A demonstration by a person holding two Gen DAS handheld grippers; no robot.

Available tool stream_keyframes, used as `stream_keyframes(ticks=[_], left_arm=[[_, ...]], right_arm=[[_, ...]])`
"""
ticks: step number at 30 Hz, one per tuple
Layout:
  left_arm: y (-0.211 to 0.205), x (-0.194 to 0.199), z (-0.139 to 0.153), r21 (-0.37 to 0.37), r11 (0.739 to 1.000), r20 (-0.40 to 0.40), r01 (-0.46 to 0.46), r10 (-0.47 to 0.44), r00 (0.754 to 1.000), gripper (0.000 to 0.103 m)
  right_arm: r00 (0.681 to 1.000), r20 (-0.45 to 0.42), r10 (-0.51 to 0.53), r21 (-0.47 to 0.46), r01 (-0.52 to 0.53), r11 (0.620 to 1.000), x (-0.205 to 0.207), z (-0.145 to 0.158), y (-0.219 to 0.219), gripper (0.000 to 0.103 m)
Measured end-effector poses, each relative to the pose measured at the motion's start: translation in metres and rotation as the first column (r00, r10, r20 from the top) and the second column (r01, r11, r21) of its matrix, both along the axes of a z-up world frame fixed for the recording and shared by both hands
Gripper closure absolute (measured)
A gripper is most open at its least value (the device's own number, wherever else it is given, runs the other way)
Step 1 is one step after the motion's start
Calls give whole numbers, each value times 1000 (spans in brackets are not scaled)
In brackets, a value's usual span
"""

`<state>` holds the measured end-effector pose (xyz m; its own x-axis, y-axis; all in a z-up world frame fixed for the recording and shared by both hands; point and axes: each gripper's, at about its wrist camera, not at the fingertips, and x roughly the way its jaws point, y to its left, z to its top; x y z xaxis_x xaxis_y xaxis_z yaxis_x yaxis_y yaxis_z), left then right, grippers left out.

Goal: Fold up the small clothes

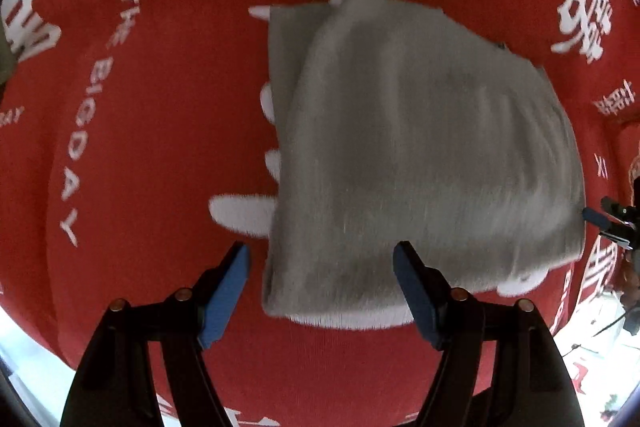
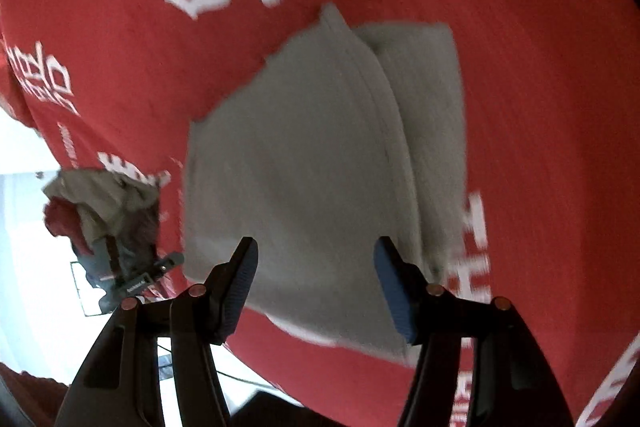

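Observation:
A small grey garment point(image 1: 420, 147) lies folded flat on a red cloth with white lettering point(image 1: 140, 147). My left gripper point(image 1: 322, 255) is open and empty, just above the garment's near edge. In the right wrist view the same grey garment point(image 2: 312, 163) shows a folded layer on top. My right gripper point(image 2: 316, 251) is open and empty over its near edge. The right gripper also shows at the right edge of the left wrist view point(image 1: 616, 219). The left gripper shows at the left of the right wrist view point(image 2: 140, 279).
A pile of other clothes point(image 2: 100, 203) sits at the left edge of the red cloth point(image 2: 520, 67). The table edge and a pale floor point(image 2: 24, 227) show at the left. A cable lies on the floor below.

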<state>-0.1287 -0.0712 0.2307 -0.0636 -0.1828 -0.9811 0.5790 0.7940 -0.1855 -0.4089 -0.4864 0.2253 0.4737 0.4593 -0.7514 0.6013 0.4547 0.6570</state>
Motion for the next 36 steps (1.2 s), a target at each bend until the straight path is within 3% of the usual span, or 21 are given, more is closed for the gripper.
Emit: stream_keyframes(ticks=[3,5,8,9,12,14,18,21,24,28,32,36], left_arm=[[2,-4,-6,-43,999,-21,24,-25,999,31],[1,-4,-10,-60,997,-40,42,-44,998,48],[0,-3,-13,-90,995,-57,51,-57,997,55],[-1,-3,-15,-96,994,-70,60,-67,995,71],[1,-1,-18,-107,992,-91,69,-79,993,76],[1,0,-19,-104,991,-91,82,-92,992,86],[9,3,-18,-108,991,-99,79,-90,991,86],[16,4,-22,-95,991,-102,91,-101,990,86],[23,4,-16,-95,989,-80,111,-118,990,97],[30,-6,-10,-83,983,-45,163,-167,985,97],[37,-6,-22,-87,989,-54,116,-121,991,97],[45,-4,-19,-96,993,-49,64,-69,996,96]], right_arm=[[999,-29,-17,-31,16,999,-14,-2,6,38],[999,-31,-25,-46,24,999,-22,-1,11,38],[998,-67,-9,-99,3,995,-21,2,23,38],[997,-75,-8,-112,-1,994,-17,2,28,39],[994,-106,-8,-153,-9,988,-15,-3,32,42],[990,-138,-31,-173,6,985,-15,-10,29,46],[983,-167,-71,-212,35,977,-20,-11,20,49],[983,-179,-26,-159,-3,987,-20,-19,21,50],[978,-206,28,-145,-59,988,-15,-23,27,95],[979,-182,91,-188,-125,974,-15,-2,31,95],[957,-266,118,-201,-174,964,-22,-23,32,96],[961,-256,103,-202,-157,967,-22,-24,30,95]])
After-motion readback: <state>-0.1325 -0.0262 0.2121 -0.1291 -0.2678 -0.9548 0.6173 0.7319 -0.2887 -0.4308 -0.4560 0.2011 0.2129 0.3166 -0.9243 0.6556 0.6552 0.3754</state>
